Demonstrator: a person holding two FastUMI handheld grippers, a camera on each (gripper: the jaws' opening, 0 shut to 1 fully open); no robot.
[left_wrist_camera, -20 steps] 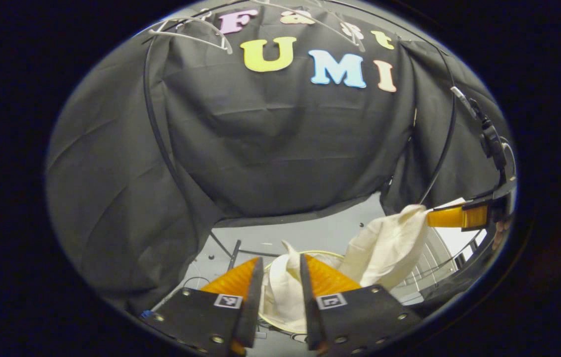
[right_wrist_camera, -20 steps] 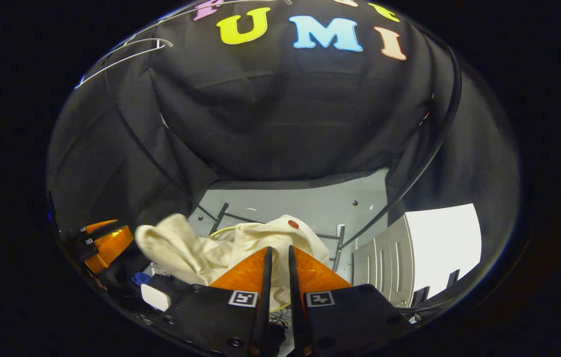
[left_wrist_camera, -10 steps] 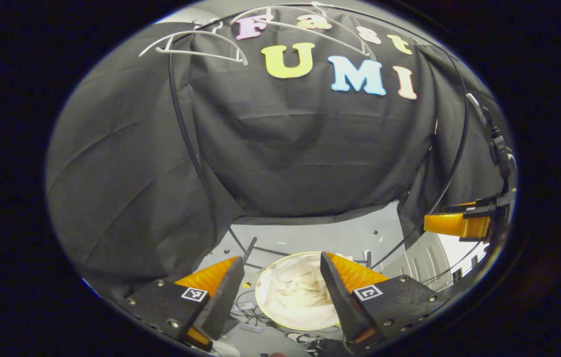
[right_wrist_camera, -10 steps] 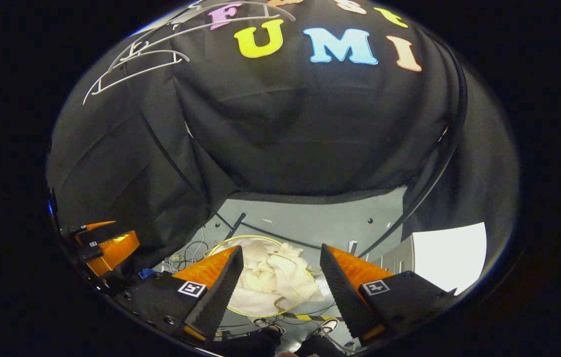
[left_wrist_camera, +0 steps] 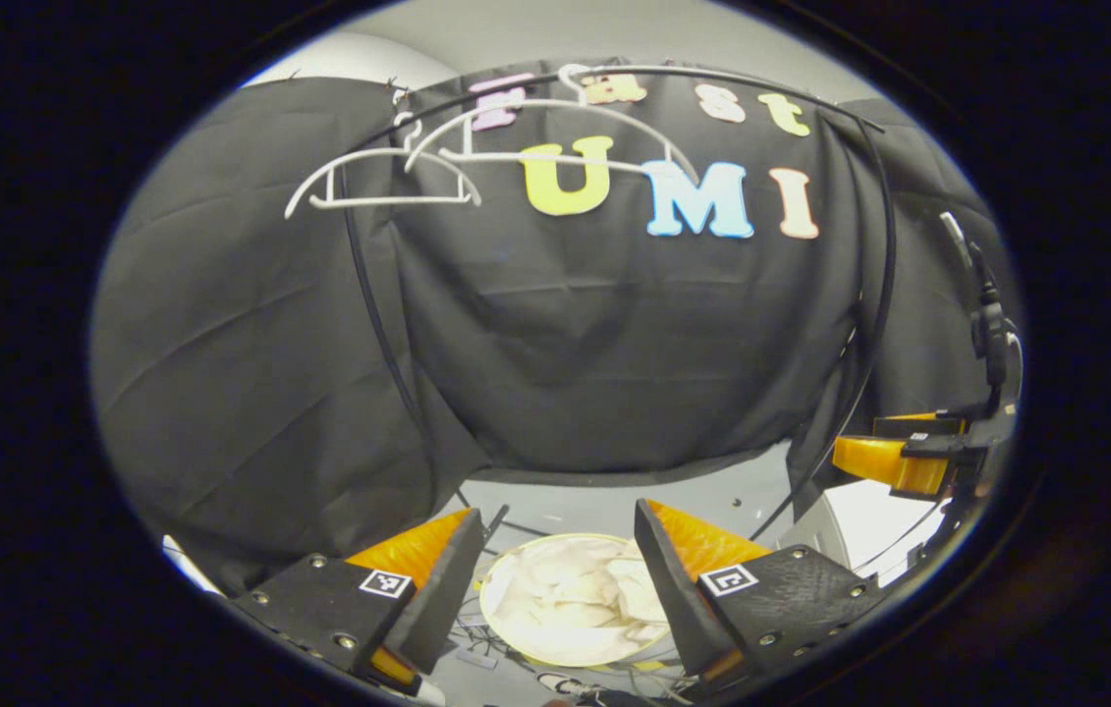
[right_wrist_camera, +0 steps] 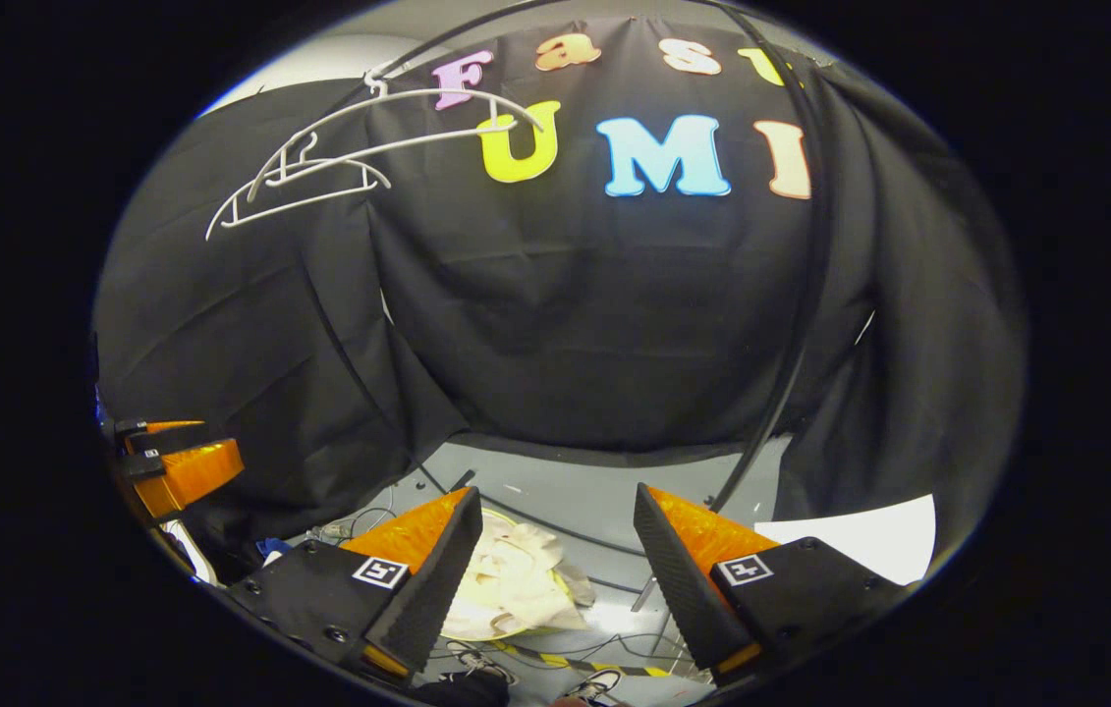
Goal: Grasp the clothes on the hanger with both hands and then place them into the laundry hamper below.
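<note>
1. Rail [left_wrist_camera: 869,245]: a black tube arching across the cloth wall.
2. Hamper [left_wrist_camera: 501,643]: round, yellow-rimmed, on the grey floor at 6 o'clock in the left gripper view.
3. Clothes [left_wrist_camera: 570,599]: cream, crumpled, lying inside the hamper.
4. Hangers [left_wrist_camera: 388,182]: white, bare, on the rail at 11 o'clock.
5. Left gripper [left_wrist_camera: 560,570]: fingers spread wide, gripping nothing, above the hamper.
6. Right gripper [right_wrist_camera: 555,560]: fingers spread wide, gripping nothing.

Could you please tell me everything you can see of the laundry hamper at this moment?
The laundry hamper is a round, open-topped container with a thin pale yellow rim, standing on the grey floor below both grippers. Crumpled cream clothes lie inside it, with a bit lapping over the rim in the right gripper view. Neither gripper touches it. Cables lie on the floor beside it.
</note>
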